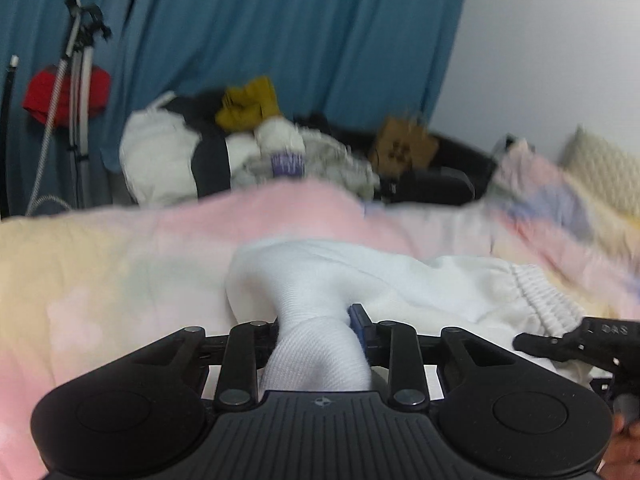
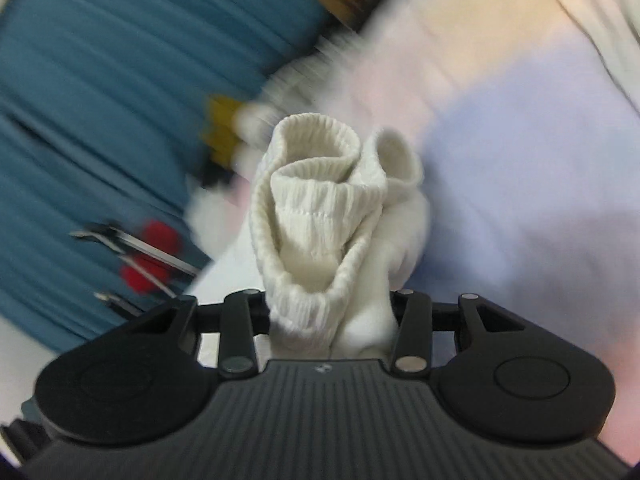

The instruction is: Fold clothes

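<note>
Left gripper (image 1: 318, 322) low centre of the left wrist view, jaws clamped on a bunched neck of the white garment (image 1: 400, 280); a blue pad shows on the right side of the clamp. The rest of that garment spreads to the right over the bed (image 1: 100, 264), ribbed elastic edge at the right of the frame, just beside a black piece of the other tool at the right edge. Right gripper (image 2: 330, 312) low centre of the right wrist view, jaws clamped on the ribbed white cuffs (image 2: 320, 208), which stand up out of the clamp as open rolled tubes in mid frame. Bed cover is pastel: pink, yellow, lilac patches, soft and rumpled. Behind it, centre of the left view, a clothes pile (image 1: 224, 148): white, dark and grey items with a mustard piece on top. Brown cardboard box (image 1: 404, 146) right of the pile, on something dark. Blue curtain (image 1: 260, 32) fills the upper left and centre; white wall (image 1: 552, 60) upper right. Tripod (image 1: 76, 92) at far left with something red (image 1: 64, 94) behind it. Cream pillow (image 1: 600, 172) at right edge. Right view is heavily motion-blurred; background detail there is hard to read.
</note>
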A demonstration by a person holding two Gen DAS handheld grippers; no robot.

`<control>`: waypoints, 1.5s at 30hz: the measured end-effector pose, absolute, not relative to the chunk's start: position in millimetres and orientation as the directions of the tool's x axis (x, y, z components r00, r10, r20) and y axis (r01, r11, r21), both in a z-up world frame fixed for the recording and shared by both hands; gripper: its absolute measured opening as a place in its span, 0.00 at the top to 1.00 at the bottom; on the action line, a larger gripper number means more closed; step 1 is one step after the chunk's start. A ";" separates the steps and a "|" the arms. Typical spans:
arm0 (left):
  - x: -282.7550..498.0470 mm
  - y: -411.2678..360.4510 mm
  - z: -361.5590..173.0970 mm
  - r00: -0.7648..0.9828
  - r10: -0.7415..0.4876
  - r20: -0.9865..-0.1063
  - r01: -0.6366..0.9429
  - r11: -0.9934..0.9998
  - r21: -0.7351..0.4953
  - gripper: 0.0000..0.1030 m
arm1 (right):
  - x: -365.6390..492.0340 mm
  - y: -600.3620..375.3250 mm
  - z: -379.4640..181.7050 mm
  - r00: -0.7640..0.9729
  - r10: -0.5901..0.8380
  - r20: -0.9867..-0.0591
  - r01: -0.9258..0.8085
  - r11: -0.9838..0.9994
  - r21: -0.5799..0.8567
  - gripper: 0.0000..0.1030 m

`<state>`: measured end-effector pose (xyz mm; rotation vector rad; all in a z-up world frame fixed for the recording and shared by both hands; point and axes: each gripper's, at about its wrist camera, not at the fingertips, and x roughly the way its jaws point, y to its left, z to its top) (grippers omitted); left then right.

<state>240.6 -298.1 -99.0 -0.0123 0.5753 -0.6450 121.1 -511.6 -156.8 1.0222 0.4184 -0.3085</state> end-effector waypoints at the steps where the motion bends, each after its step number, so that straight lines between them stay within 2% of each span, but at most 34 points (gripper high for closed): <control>1: 239.8 -293.8 -108.5 0.641 -0.575 -0.508 0.570 0.800 -0.187 0.68 | 124.7 -512.1 -165.3 0.858 -0.047 -0.512 0.468 0.485 0.739 0.57; 2: 239.1 -289.5 -117.9 0.632 -0.580 -0.514 0.576 0.795 -0.189 0.66 | 127.7 -512.3 -171.9 0.840 -0.042 -0.541 0.491 0.482 0.725 0.57; 6: 240.8 -274.3 -133.1 0.609 -0.592 -0.527 0.586 0.784 -0.203 0.60 | 132.9 -509.9 -176.1 0.828 -0.049 -0.558 0.503 0.504 0.702 0.55; 9: 236.9 -269.4 -130.1 0.601 -0.586 -0.543 0.585 0.786 -0.200 0.51 | 134.4 -513.7 -179.6 0.833 -0.047 -0.551 0.505 0.474 0.722 0.52; 13: 228.5 -260.5 -120.8 0.587 -0.570 -0.575 0.573 0.794 -0.202 0.45 | 105.1 -510.6 -175.4 0.831 -0.021 -0.556 0.506 0.445 0.739 0.48; 16: 214.1 -244.0 -103.8 0.589 -0.572 -0.571 0.571 0.794 -0.207 0.32 | 87.4 -502.7 -166.8 0.823 -0.024 -0.567 0.524 0.418 0.742 0.44; 18: 200.2 -232.3 -92.2 0.598 -0.576 -0.558 0.577 0.792 -0.200 0.23 | 79.4 -488.7 -152.3 0.793 -0.080 -0.604 0.558 0.491 0.669 0.42; 23: 157.1 -206.7 -60.6 0.627 -0.571 -0.529 0.609 0.784 -0.125 0.19 | 67.6 -440.6 -111.0 0.715 -0.274 -0.643 0.618 0.677 0.399 0.42; 26: 131.8 -191.9 -41.4 0.653 -0.569 -0.501 0.616 0.783 -0.088 0.11 | 48.5 -408.2 -85.9 0.735 -0.346 -0.584 0.594 0.743 0.308 0.42; 30: 98.5 -171.3 -19.1 0.687 -0.577 -0.441 0.616 0.785 -0.067 0.02 | 19.8 -380.9 -63.0 0.775 -0.366 -0.515 0.549 0.793 0.263 0.42; 36: 50.7 -146.2 3.0 0.713 -0.582 -0.391 0.623 0.782 -0.028 0.00 | -19.3 -354.7 -44.6 0.820 -0.367 -0.440 0.503 0.829 0.246 0.42; 40: 23.0 -132.6 7.7 0.733 -0.560 -0.387 0.605 0.796 -0.005 0.00 | -37.4 -336.5 -35.4 0.837 -0.382 -0.391 0.491 0.839 0.232 0.42; 45: -2.5 -112.0 11.3 0.744 -0.532 -0.404 0.570 0.821 -0.033 0.00 | -42.9 -309.3 -33.8 0.841 -0.402 -0.361 0.480 0.864 0.155 0.40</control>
